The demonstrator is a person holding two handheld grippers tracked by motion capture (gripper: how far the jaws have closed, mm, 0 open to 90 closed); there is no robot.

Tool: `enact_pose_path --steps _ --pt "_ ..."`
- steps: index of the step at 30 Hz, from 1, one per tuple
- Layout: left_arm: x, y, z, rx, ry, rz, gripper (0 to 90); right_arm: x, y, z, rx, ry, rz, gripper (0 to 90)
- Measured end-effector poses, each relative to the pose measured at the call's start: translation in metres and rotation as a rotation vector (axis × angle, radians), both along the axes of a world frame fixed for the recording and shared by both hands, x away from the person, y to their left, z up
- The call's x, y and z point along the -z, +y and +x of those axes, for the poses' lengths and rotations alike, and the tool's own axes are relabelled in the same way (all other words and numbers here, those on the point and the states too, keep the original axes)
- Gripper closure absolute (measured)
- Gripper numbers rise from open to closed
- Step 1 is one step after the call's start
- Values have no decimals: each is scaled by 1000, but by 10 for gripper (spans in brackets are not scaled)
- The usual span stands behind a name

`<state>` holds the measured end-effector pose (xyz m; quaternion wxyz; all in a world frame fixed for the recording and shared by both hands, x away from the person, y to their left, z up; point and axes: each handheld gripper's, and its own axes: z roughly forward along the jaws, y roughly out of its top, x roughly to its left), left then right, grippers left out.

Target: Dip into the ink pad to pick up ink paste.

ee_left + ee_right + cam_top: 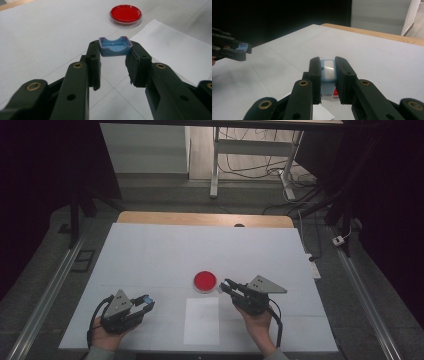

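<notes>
One red dish [205, 281] (two grippers).

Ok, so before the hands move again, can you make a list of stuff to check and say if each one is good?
1. Left gripper holding the blue cap at the jaw tips: ok.
2. Right gripper shut on the pale blue piece: ok.
3. Red dish flat on the table, apart from both grippers: ok.
4. White paper sheet lying flat between the hands: ok.
5. Whether cap and piece fit together: cannot tell.
</notes>
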<state>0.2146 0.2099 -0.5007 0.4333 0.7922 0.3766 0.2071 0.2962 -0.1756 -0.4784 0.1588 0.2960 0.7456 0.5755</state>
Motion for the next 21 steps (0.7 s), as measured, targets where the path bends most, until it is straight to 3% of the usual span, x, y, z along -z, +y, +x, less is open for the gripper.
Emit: enact_pose_path --steps 21 --pt "1 -2 1 3 1 6 653 -1 11 20 -9 3 -29 758"
